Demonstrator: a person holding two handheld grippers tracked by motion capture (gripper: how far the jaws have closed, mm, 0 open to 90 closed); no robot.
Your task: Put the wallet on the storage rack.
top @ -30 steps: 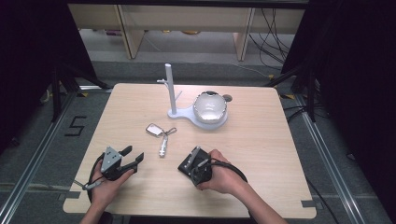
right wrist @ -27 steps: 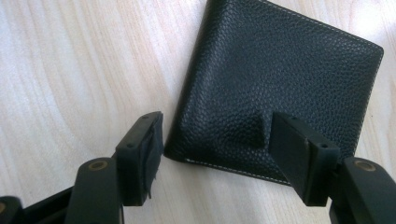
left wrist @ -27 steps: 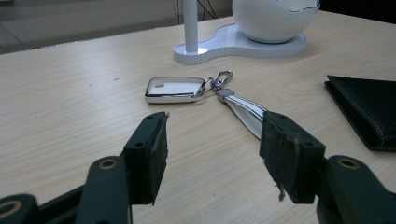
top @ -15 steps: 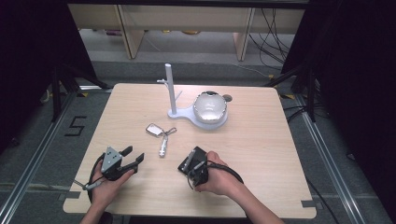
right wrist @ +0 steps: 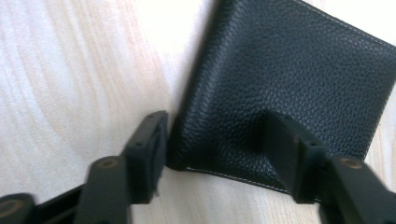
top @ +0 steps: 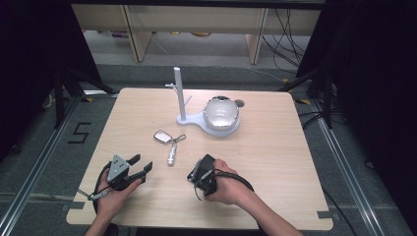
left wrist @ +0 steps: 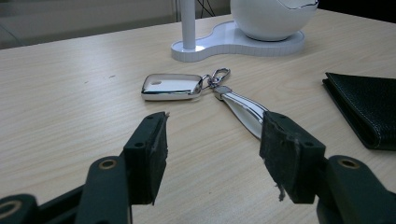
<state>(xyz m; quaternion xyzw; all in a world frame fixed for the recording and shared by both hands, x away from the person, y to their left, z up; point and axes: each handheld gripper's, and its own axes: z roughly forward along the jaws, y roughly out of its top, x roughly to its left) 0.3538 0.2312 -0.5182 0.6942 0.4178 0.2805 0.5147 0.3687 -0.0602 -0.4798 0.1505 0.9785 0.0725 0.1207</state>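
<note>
Light wooden table point(top: 275, 147) seen from above. Left gripper point(top: 140, 166) rests near the front-left edge, its 2 black jaws spread wide and empty, aimed at a silver key fob with a metal ring and white strap point(left wrist: 173, 86) lying at mid-table. Right gripper point(right wrist: 212, 144) hovers low over a black grained-leather folded wallet point(right wrist: 289, 88) with pale stitching, jaws parted to either side of its near corner; contact cannot be judged. Behind stands a white figure-8 stand with upright post and glossy dome point(top: 221, 113).
</note>
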